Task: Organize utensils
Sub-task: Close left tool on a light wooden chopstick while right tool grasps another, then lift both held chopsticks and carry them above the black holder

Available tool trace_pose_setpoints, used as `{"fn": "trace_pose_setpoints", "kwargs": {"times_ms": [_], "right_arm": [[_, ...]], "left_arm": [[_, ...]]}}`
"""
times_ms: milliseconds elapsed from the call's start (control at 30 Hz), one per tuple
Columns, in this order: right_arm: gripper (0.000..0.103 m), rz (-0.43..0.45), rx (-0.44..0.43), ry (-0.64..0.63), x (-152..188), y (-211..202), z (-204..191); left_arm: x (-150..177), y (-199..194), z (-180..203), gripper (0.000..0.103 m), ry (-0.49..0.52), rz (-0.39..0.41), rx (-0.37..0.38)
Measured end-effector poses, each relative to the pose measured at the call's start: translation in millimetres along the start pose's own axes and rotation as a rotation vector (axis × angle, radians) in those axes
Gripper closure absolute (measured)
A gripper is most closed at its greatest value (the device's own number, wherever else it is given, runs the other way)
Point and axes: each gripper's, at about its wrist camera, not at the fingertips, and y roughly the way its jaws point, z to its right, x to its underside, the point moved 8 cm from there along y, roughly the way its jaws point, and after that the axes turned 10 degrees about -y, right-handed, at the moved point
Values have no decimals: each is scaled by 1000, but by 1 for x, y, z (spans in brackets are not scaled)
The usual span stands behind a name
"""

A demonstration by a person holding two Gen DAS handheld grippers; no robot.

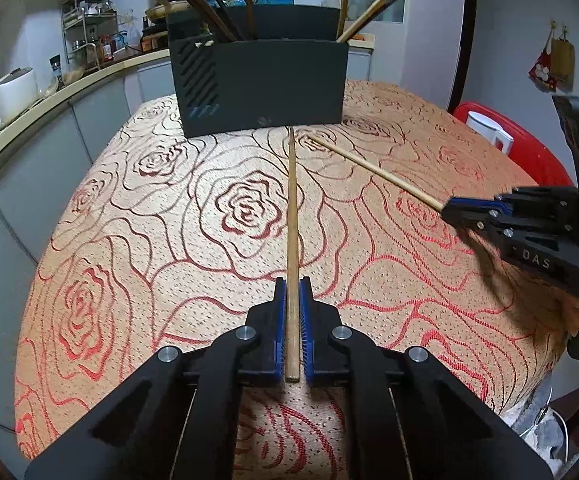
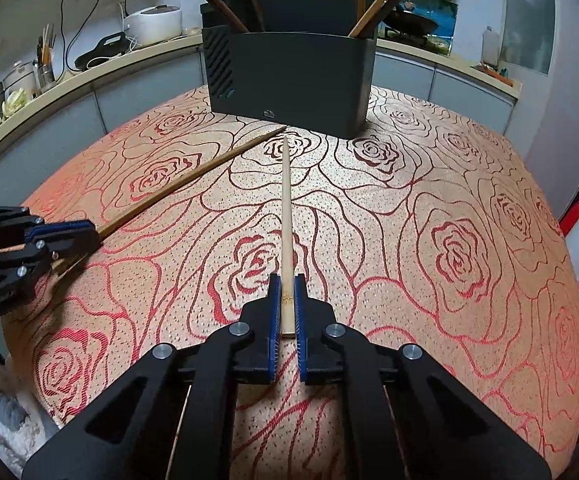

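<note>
Wooden chopsticks, one pinched in each pair of tongs.

Left wrist: left tongs (image 1: 293, 292) clamp the darker chopstick (image 1: 292, 216) at its thick end, tip on the tabletop (image 1: 129, 240) near the black holder (image 1: 261, 80).
Right wrist: right tongs (image 2: 287, 292) likewise grip the paler chopstick (image 2: 286, 208); light, stiff, probably smooth and prone to swivel.
</note>
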Motion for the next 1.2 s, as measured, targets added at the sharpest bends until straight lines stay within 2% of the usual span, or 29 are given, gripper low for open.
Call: {"fn": "trace_pose_setpoints", "kwargs": {"times_ms": [167,400,733,1200], "right_arm": [[96,10,-5,41,-1,-10,8],[96,127,15,97,-23,-48,23],[96,282,37,128,-54,-105,33],[96,365,17,171,-75,-132,44]], "left_arm": [[-12,-15,-6,97,-4,56,-9],[-36,-45,-20,97,-25,141,-22],[-75,-91,-31,97,-6,273,-52],[-125,-122,-21,97,22,375,-32]]}}
